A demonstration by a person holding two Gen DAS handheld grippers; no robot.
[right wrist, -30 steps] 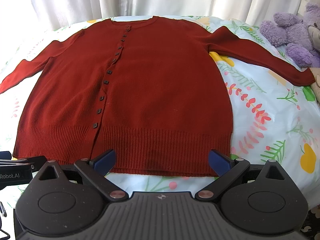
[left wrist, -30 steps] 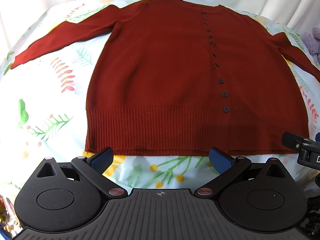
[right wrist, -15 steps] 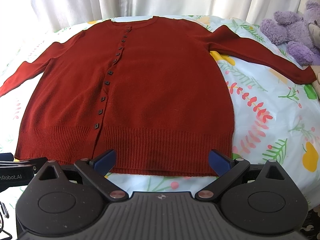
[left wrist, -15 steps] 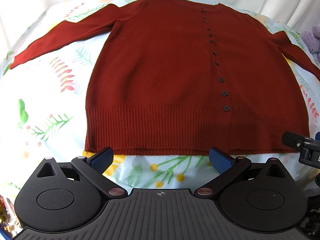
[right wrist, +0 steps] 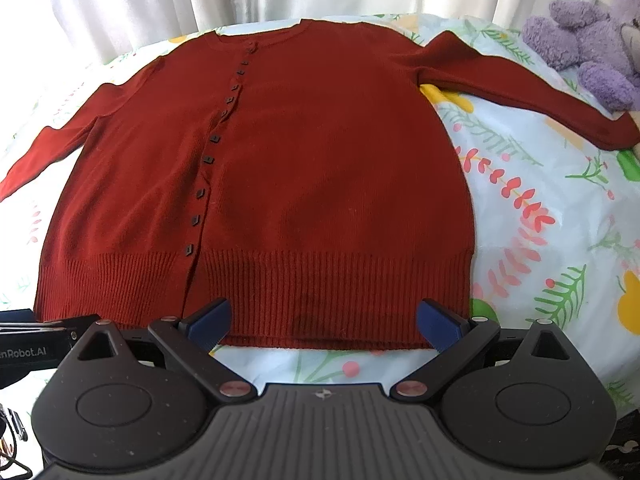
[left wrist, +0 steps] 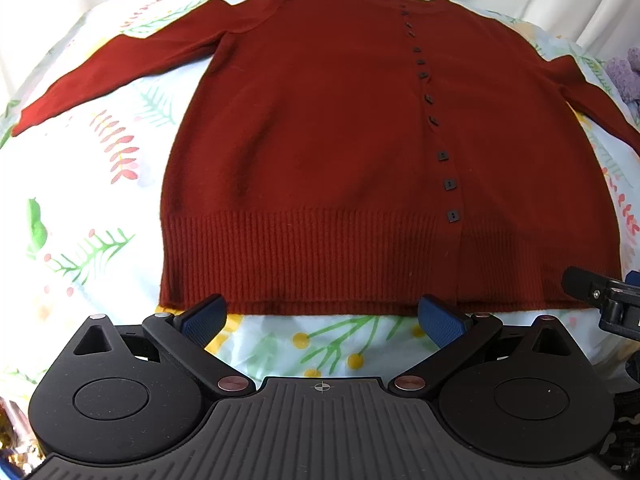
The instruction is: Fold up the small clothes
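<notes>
Two tongs hovered just short of the cardigan's ribbed hem, both spread wide and holding nothing: the left tongs point(left wrist: 322, 314) and the right tongs point(right wrist: 324, 318). The red cardigan point(left wrist: 332, 152) lay flat, buttoned, on a floral bedsheet point(left wrist: 80, 208). Beside its right sleeve sat a purple soft toy point(right wrist: 588, 52), cut off by the frame edge.
</notes>
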